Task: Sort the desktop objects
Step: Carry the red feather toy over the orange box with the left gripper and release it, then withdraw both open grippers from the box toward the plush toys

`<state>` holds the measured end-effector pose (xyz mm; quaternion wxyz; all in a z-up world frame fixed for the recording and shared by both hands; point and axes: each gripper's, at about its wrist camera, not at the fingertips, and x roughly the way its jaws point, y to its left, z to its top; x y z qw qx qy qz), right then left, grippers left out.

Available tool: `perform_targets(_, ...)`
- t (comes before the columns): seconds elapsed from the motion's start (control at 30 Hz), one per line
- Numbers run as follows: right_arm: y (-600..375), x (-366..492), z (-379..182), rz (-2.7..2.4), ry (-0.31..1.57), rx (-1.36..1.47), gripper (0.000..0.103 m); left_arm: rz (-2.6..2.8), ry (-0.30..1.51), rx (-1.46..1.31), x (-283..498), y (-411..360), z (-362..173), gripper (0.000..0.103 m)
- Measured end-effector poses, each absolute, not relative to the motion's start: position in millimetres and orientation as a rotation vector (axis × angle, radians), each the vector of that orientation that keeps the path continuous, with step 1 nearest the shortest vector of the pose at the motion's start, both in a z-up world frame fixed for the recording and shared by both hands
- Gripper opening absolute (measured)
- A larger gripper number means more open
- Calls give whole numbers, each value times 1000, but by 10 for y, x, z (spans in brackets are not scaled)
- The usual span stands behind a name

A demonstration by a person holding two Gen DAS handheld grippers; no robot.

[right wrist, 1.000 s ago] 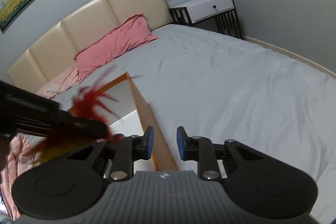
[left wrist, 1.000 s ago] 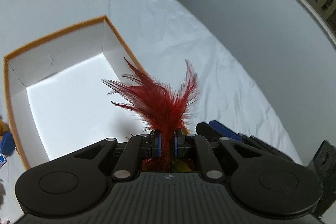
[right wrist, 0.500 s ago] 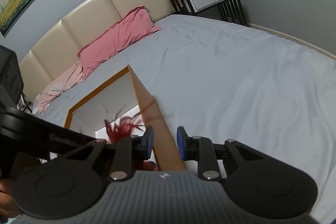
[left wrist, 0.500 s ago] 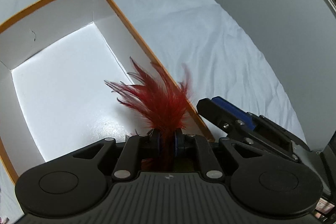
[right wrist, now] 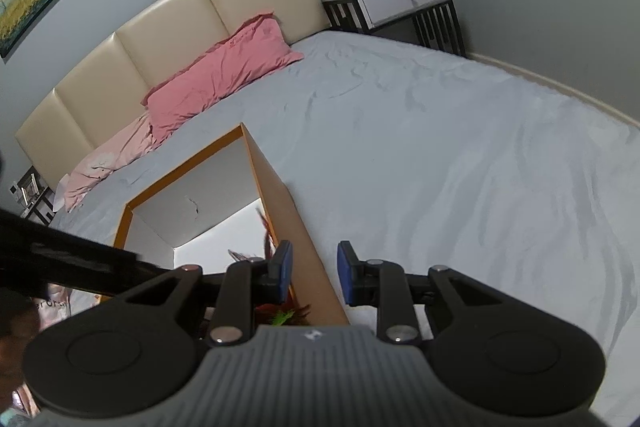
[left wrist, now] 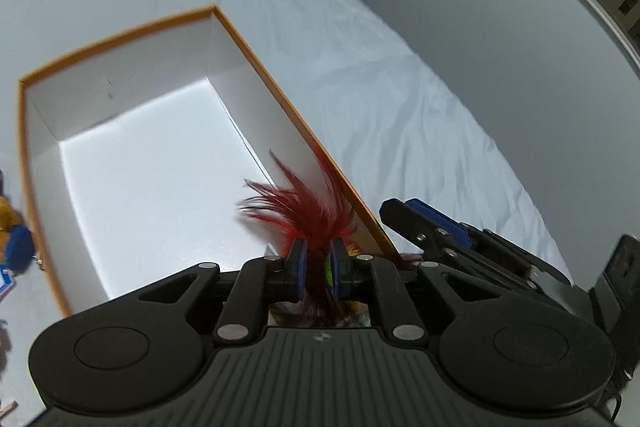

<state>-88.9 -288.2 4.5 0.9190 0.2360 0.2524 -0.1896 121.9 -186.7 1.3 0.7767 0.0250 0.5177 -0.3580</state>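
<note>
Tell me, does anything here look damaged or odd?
Only a small thing: the box has a dark, crack-like mark on its far inner wall. Otherwise the left gripper simply holds a feather toy over it.

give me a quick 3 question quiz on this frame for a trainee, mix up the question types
1. True or false: the left claw is shut on the red feather toy.
2. Multiple choice: where does the orange-rimmed box sit? A) on the nightstand B) on the grey bed sheet C) on the pink pillow
3. Fill in: the right claw is ____ and holds nothing.

Key
1. True. The blue pads pinch the feather toy's base, and the red plumes stick out over the box's white floor.
2. B. The box rests on the grey bed sheet; the pink pillow lies farther off by the headboard.
3. Open.
</note>
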Motion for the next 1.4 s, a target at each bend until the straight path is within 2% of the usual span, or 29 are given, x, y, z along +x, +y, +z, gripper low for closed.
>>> perform_targets(0.2,-2729,-915,162,-330,501,385,27,-745,1020,38,1004,-1587,188,12)
perform_targets(0.43,-2359,-856,328,-195,494,316,33,-652,964,-20,922,-1062,255,12)
perform_targets(0.6,-1875,-620,404,-48,520,186,33,-505,978,-68,1019,-612,249,13)
perform_targets(0.7,-1612,-464,436,41,534,129,35,-428,1018,-129,1103,-337,176,20)
perform_targets(0.83,-1332,-272,438,127,556,72,41,-349,1010,-139,1159,-90,66,20)
perform_targets(1.1,-939,65,337,185,610,-59,42,-234,1036,-196,1290,372,-119,22)
perform_targets(1.13,-903,119,323,193,615,-76,42,-210,1043,-212,1305,436,-136,25)
perform_targets(1.27,-736,311,271,225,635,-161,42,-66,1078,-290,1393,698,-253,47)
perform_targets(1.4,-576,484,220,262,653,-261,42,1,1092,-374,1378,886,-342,53)
